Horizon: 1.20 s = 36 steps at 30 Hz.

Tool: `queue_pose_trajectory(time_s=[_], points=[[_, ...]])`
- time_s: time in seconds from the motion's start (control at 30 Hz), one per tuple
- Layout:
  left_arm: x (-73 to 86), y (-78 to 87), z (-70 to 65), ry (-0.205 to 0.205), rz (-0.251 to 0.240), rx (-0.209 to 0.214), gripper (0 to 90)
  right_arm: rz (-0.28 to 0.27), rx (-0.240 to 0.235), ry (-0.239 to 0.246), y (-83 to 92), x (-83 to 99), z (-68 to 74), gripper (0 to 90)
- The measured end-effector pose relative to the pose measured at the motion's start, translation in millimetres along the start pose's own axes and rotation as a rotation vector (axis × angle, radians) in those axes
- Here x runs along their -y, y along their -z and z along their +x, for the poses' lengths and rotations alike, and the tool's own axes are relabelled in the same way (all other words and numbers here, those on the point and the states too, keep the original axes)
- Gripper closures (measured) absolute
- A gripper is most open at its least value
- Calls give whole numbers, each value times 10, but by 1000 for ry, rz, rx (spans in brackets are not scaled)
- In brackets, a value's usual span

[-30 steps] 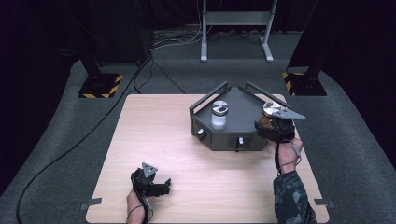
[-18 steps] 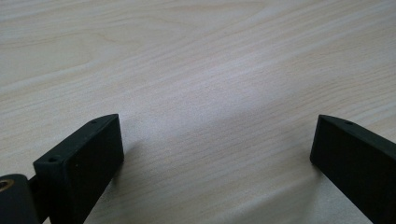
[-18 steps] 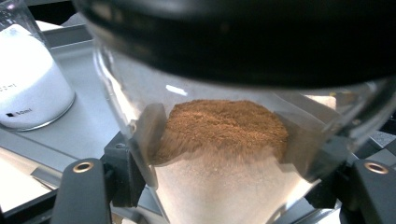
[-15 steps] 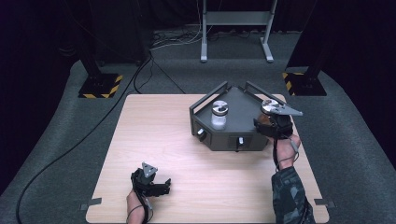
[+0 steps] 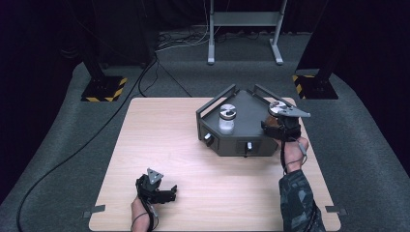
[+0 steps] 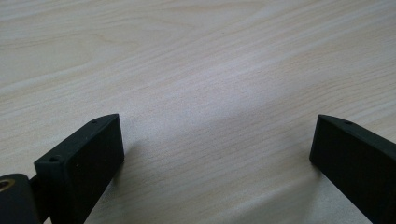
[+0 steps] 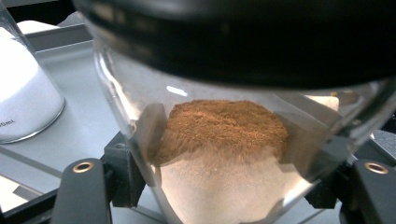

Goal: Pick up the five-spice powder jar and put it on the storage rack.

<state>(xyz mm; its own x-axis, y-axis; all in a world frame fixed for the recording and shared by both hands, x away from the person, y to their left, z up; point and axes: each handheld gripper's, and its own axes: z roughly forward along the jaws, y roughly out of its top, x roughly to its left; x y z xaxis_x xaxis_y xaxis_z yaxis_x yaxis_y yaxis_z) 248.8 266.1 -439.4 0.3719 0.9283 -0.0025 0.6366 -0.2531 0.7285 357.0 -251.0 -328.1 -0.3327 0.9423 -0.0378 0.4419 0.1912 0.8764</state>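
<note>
Right gripper: black jaws clamped on the glass jar, held over the right end of the rack.
Glass jar: clear, rounded wall, dark lid; fine brown powder is heaped inside.
Rack: grey, angular, with raised rails; it stands on the table.
Second jar: clear, filled with white powder, upright on the rack.
Left gripper: blunt matte jaws spread wide, nothing between them, low over the table.
Table: pale wood, fine straight grain.
</note>
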Motion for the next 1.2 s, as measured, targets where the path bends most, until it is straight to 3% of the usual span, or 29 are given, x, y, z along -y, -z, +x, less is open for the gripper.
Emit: queue_pose_trajectory(time_s=[1.2], points=[[1, 1, 0, 0, -1, 0, 28, 23, 5, -14, -149, 84, -9, 299]])
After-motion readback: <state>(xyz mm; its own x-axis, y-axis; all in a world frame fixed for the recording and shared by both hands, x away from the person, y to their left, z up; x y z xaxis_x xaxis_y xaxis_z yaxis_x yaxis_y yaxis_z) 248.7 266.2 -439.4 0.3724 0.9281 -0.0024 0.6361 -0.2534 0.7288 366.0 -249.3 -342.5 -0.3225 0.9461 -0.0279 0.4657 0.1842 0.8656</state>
